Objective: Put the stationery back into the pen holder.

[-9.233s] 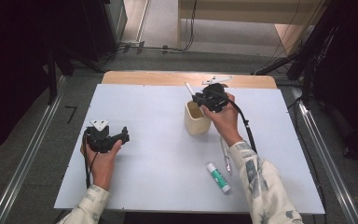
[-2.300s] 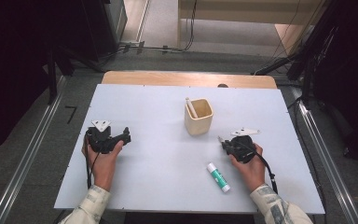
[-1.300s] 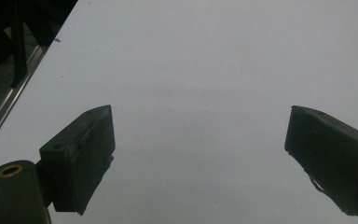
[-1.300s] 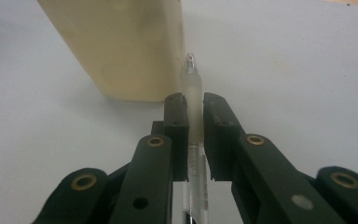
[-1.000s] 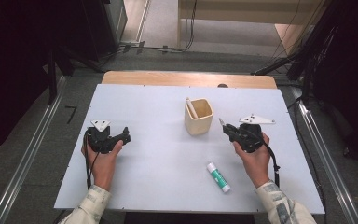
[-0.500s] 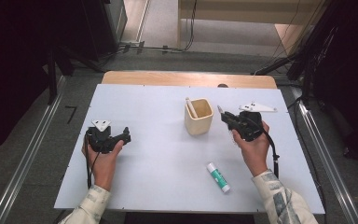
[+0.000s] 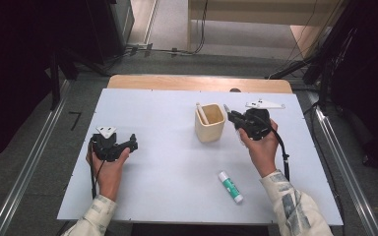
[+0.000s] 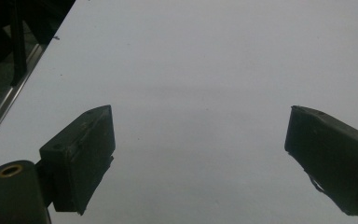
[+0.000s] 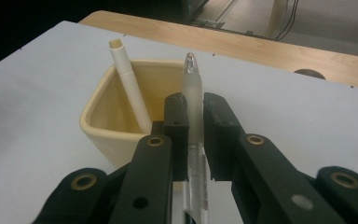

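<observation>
We see a wide white rectangular table (image 7: 177,191) carrying everything. On it, right of centre, stands a cream-yellow square plastic cup (image 7: 209,122) with 1 white stick-shaped pen (image 9: 129,88) leaning inside against its far-left corner.

Our right hand (image 7: 261,147) reaches in from the lower right, forearm in a pale patterned sleeve, wrist raised so the right gripper (image 9: 195,109) points at the cup, just beside its right wall. Its 2 black jaws are clenched on a clear, frosted-tipped plastic pen (image 9: 193,88), whose tip pokes up past them close to the cup's rim.

Our left hand (image 7: 109,164) rests low on the table's left side, well apart from the cup; the left gripper (image 8: 198,154) lies level, jaws spread wide with nothing but table between them.

Near the front edge lies 1 white-and-green glue stick (image 7: 230,186).
</observation>
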`<state>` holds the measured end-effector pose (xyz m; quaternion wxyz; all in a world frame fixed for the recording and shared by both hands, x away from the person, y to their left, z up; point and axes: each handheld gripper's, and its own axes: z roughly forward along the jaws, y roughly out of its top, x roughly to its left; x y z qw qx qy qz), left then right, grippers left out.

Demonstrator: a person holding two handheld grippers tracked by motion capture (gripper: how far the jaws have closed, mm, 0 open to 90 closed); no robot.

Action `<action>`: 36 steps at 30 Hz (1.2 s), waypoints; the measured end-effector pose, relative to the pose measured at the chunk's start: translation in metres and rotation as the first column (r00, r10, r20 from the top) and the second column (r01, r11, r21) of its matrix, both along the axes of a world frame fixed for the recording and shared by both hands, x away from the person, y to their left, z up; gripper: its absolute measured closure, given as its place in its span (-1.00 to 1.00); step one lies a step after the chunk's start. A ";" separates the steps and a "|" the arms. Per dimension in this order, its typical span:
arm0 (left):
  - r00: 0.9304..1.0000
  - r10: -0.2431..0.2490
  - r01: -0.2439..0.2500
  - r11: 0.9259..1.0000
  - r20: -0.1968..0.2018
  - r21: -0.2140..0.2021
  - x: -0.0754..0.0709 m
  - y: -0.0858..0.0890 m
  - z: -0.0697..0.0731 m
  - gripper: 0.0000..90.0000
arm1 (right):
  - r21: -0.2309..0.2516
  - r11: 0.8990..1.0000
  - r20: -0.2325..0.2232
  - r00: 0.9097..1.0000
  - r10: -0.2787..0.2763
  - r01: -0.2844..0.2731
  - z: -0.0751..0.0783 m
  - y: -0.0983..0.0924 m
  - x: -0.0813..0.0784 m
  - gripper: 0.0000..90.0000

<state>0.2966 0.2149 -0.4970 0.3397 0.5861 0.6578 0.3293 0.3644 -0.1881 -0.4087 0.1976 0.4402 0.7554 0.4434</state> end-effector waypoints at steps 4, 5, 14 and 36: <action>1.000 0.000 0.000 1.000 0.001 0.000 0.000 0.000 0.000 -0.79 | -0.003 1.000 0.010 1.000 0.006 -0.006 0.005 0.006 0.004 0.75; 1.000 0.000 0.000 1.000 0.001 -0.001 0.000 0.000 0.000 -0.79 | -0.002 1.000 0.011 1.000 0.008 -0.008 0.007 0.007 0.005 0.75; 1.000 -0.003 0.003 1.000 0.001 -0.002 0.000 0.001 0.000 -0.79 | -0.008 1.000 0.018 1.000 0.017 -0.017 0.014 0.020 0.016 0.75; 1.000 -0.002 0.002 1.000 0.001 -0.001 0.000 0.003 0.001 -0.79 | -0.035 0.999 0.011 0.999 0.031 -0.030 0.023 0.047 0.039 0.75</action>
